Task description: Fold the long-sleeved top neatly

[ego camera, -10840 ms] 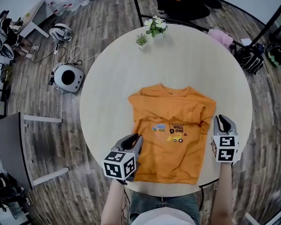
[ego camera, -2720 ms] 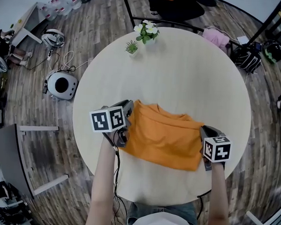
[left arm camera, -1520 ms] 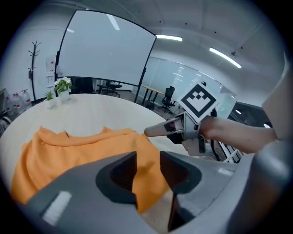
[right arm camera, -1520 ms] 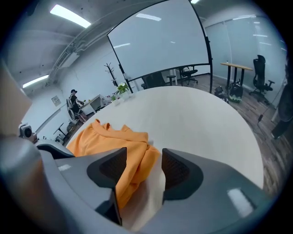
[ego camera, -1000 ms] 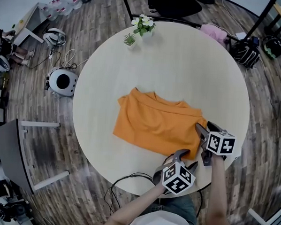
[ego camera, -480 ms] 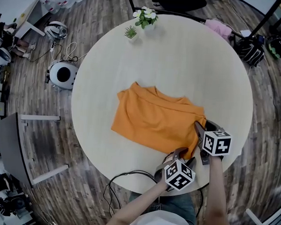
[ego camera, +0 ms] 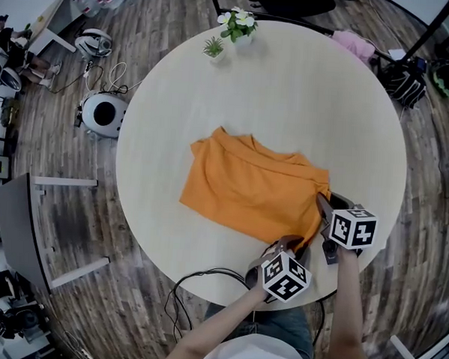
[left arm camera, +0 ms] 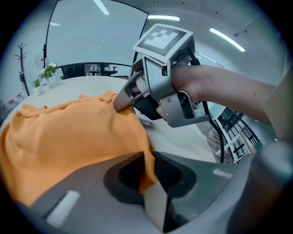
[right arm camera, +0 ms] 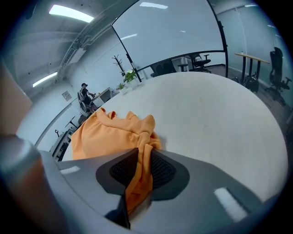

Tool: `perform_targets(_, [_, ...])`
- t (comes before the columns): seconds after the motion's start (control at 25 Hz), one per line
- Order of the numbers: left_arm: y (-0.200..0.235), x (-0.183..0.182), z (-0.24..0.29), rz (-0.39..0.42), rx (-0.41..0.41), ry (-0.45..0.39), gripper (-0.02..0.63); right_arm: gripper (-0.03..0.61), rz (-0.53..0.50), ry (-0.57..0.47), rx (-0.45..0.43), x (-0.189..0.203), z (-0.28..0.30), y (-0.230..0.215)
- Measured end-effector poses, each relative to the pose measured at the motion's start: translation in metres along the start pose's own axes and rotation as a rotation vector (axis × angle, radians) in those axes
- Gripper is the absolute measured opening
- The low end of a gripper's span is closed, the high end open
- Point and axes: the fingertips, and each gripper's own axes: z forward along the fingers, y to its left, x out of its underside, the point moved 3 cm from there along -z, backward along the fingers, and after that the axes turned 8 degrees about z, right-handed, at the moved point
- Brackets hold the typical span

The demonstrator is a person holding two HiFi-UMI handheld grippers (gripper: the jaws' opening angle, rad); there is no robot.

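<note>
- The round pale table (ego camera: 289, 88) fills the middle of the head view, with dark wooden floor all around it.
- The orange long-sleeved top (ego camera: 246, 187) lies on the table in a folded, roughly four-sided shape, a little toward the person's side and right of the centre. Its surface is plain orange with a few long creases.
- The right gripper (ego camera: 322, 206) is at the right end of the top. Its jaws are closed on a bunched piece of the orange cloth, and a ribbed edge of the cloth stands just beyond them.
- The left gripper (ego camera: 290, 242) is at the near right corner of the top, close beside the right gripper. A thin fold of the orange cloth is pinched between its jaws.
- A white round device (ego camera: 103, 112) stands on the floor to the left of the table.
- A pink cloth (ego camera: 351, 45) lies at the far right edge of the table.
- A pot with white flowers (ego camera: 240, 22) and a small green plant (ego camera: 214, 47) stand at the far edge, well apart from the top.
</note>
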Motion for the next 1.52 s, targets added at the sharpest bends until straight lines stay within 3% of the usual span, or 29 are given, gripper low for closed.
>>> perform_targets(0.24, [-0.015, -0.004, -0.013, -0.014, 0.064, -0.031, 0.058, 0.095, 0.024, 0.003, 0.029, 0.007, -0.017, -0.002])
perform_targets(0.64, [-0.007, -0.020, -0.067, -0.107, 0.142, -0.198, 0.055, 0.087, 0.035, -0.037, 0.073, -0.012, -0.047, 0.030])
perform_targets(1.08, [0.061, -0.010, -0.156, -0.230, 0.164, -0.370, 0.055, 0.086, 0.028, -0.071, 0.117, -0.053, -0.047, 0.118])
perform_targets(1.52, [0.131, 0.017, -0.210, -0.302, 0.156, -0.438, 0.055, 0.086, -0.029, -0.045, 0.182, -0.081, 0.003, 0.195])
